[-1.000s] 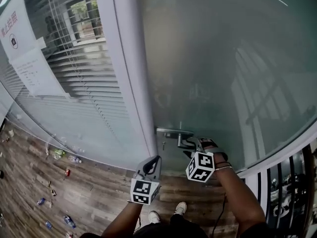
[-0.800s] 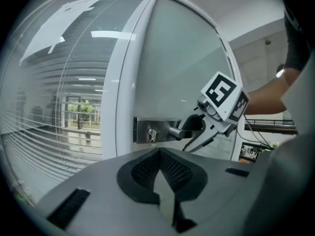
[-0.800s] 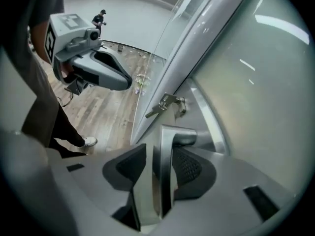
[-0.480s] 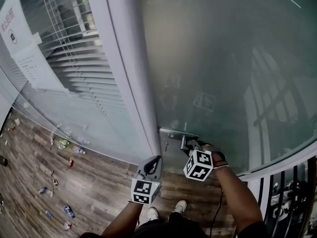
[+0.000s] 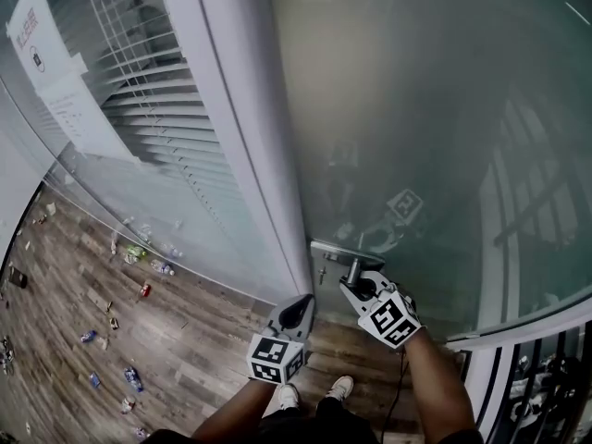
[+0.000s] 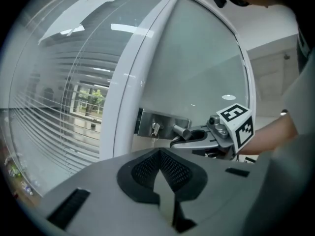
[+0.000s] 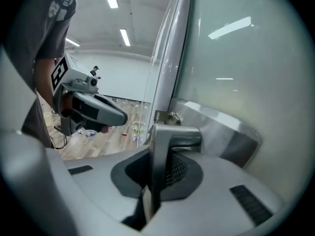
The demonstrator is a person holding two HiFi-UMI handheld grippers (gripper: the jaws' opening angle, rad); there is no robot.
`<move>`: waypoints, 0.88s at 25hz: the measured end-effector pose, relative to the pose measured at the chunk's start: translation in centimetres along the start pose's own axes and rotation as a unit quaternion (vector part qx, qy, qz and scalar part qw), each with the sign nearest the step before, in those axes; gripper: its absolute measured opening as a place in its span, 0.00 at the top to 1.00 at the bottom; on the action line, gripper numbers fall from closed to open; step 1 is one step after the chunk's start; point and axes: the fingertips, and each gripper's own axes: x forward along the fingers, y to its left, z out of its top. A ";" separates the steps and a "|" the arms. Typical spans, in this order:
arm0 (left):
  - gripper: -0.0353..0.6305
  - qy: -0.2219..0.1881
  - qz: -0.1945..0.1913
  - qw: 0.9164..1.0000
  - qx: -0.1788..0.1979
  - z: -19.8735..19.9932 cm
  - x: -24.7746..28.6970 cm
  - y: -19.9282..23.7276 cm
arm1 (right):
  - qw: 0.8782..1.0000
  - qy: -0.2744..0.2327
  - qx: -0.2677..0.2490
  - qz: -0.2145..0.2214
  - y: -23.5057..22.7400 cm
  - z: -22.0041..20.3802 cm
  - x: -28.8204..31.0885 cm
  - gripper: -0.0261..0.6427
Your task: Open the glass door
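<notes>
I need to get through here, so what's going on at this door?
A person holds a claw in each hand at the glass door. The right claw has just closed on the handle and grips it. The left claw hangs shut and empty nearby. The door looks closed.

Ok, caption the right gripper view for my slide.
Right gripper clamped on the metal door handle of the frosted glass door.

Two claws show: the left claw (image 5: 300, 310) and the right claw (image 5: 352, 286). One door handle (image 5: 352, 269) sits in the right claw, one key (image 5: 321, 272) just beside it, one glass door (image 5: 416, 109) ahead.
</notes>
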 end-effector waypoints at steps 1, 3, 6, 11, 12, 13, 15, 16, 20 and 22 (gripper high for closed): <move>0.94 0.002 -0.001 1.000 0.007 0.1 0.2 -0.2 | 1.000 -0.001 0.000 0.002 -0.1 0.0 0.1 0.92; 0.94 -0.002 0.006 1.000 0.030 0.2 0.3 -0.2 | 1.000 -0.003 -0.005 -0.002 -0.2 0.2 0.4 0.92; 0.94 -0.020 0.035 0.998 0.057 0.5 0.6 0.0 | 1.000 -0.005 -0.004 0.001 -0.5 -0.1 0.6 0.93; 0.94 -0.030 0.054 0.997 0.051 1.3 2.1 0.3 | 1.000 -0.005 0.001 0.004 -2.3 -0.1 1.6 0.92; 0.94 -0.031 0.059 0.997 0.048 1.5 2.1 0.4 | 1.000 -0.006 0.002 0.003 -2.5 0.0 1.8 0.93; 0.94 -0.033 0.062 0.996 0.048 1.8 2.3 0.3 | 1.000 -0.006 0.004 0.003 -2.8 0.2 2.0 0.93; 0.94 -0.035 0.063 0.996 0.050 2.7 3.1 -0.4 | 1.000 -0.004 0.009 0.003 -3.9 0.3 2.1 0.93; 0.94 -0.035 0.062 0.996 0.049 3.1 3.7 -0.8 | 1.000 -0.002 0.011 0.002 -4.6 0.3 2.2 0.93; 0.94 -0.047 0.063 0.995 0.061 4.8 5.9 -1.2 | 1.000 0.011 0.022 0.003 -7.7 0.2 3.1 0.93; 0.94 -0.048 0.062 0.995 0.065 5.1 6.5 -0.6 | 1.000 0.012 0.028 0.000 -8.8 0.1 4.1 0.93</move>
